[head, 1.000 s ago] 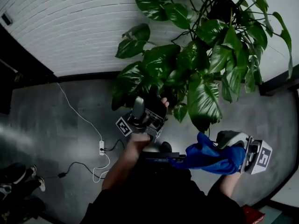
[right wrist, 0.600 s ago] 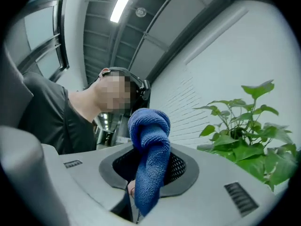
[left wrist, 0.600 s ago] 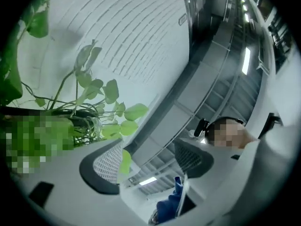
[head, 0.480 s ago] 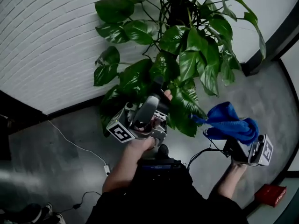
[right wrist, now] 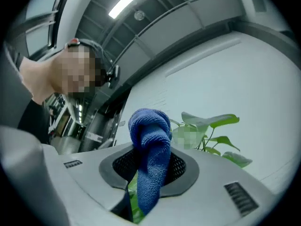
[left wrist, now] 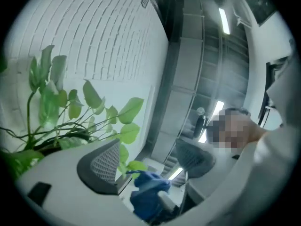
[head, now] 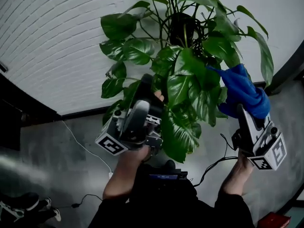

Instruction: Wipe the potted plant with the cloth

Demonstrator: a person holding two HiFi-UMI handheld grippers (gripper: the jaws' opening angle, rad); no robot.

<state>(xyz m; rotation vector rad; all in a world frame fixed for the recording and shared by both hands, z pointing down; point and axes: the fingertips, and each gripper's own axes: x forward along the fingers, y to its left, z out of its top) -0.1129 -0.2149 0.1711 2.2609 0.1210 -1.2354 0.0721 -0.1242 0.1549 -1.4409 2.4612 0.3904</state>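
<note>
The potted plant (head: 190, 75) has broad glossy green leaves that hang from a dark pot (head: 183, 25) high against the wall. My right gripper (head: 241, 109) points up at the plant's right side and is shut on a bunched blue cloth (head: 242, 91), which touches the leaves there. In the right gripper view the cloth (right wrist: 150, 131) stands pinched in the right gripper (right wrist: 150, 168). My left gripper (head: 147, 87) points up into the lower left leaves. Its jaws have just been opening and stand wide in the left gripper view (left wrist: 148, 161), with nothing held between them.
A white brick wall (head: 57, 42) stands behind the plant, with a dark baseboard (head: 76, 113) at its foot. A white cable (head: 78, 141) and a black cable (head: 213, 167) lie on the grey floor. Shoes (head: 23, 208) sit at the lower left.
Both grippers have risen toward the plant. The right one has swung up with the cloth from waist height to the right-side leaves. The left one has tilted up into the foliage.
</note>
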